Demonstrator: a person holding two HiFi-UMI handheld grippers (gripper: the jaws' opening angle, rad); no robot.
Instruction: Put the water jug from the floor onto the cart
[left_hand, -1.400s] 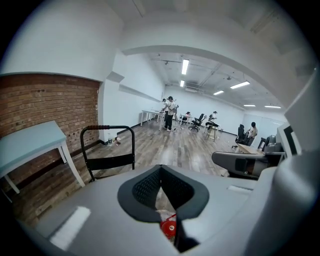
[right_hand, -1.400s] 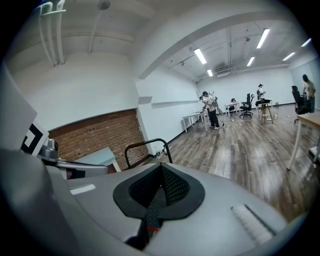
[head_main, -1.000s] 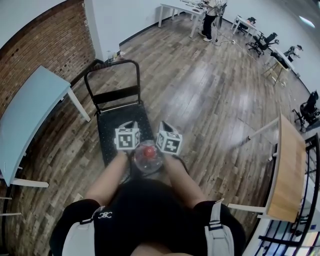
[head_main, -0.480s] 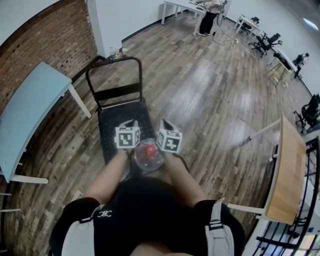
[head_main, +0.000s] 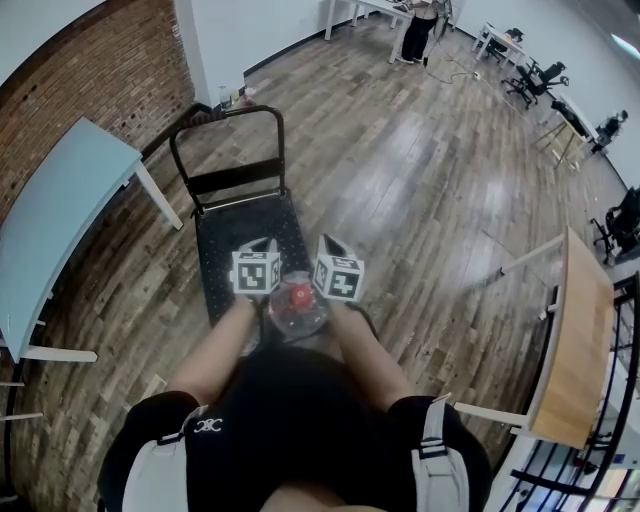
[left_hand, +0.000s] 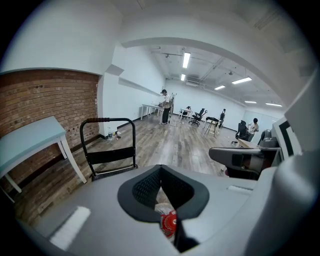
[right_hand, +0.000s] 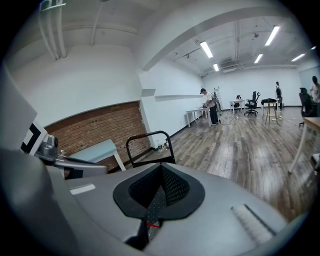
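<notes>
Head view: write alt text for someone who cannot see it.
Seen from above, a person's left gripper and right gripper, both shut, flank a clear water jug with a red cap at the near end of a black cart on wooden floor.

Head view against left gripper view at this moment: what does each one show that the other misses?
Only the head view: the black deck of the cart, and the person's forearms reaching forward from the dark top.
Only the left gripper view: the left gripper from close up, jaws closed, and the ceiling lights.
Both: the water jug with its red cap, between the two grippers; the cart's upright handle; and the light blue table by the brick wall.
</notes>
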